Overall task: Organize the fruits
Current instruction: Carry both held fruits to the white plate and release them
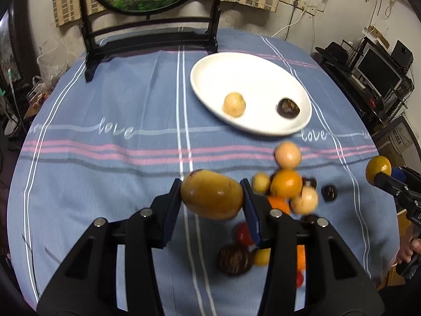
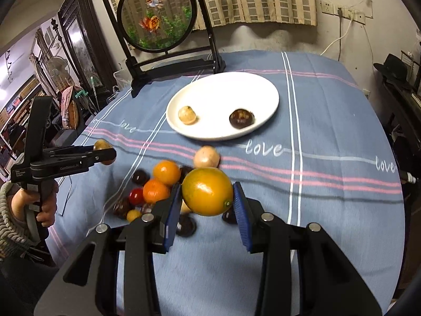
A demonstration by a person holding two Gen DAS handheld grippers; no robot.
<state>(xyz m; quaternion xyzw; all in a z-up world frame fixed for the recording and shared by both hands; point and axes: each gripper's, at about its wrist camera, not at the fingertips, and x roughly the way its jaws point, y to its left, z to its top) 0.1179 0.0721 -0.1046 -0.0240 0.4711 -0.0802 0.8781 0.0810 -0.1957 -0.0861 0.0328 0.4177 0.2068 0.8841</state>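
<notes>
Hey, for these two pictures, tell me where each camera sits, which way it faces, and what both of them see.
Left wrist: rides the left gripper, looking down along its jaws, shut on a yellow-green fruit, toward the white plate; the right gripper and some fingers show at right.
Right wrist: rides the right gripper, jaws shut on an orange citrus fruit, facing the plate; the left gripper, hand and sleeve show at left.
Shared: plate, fruit pile, striped tablecloth, round fish screen.
</notes>
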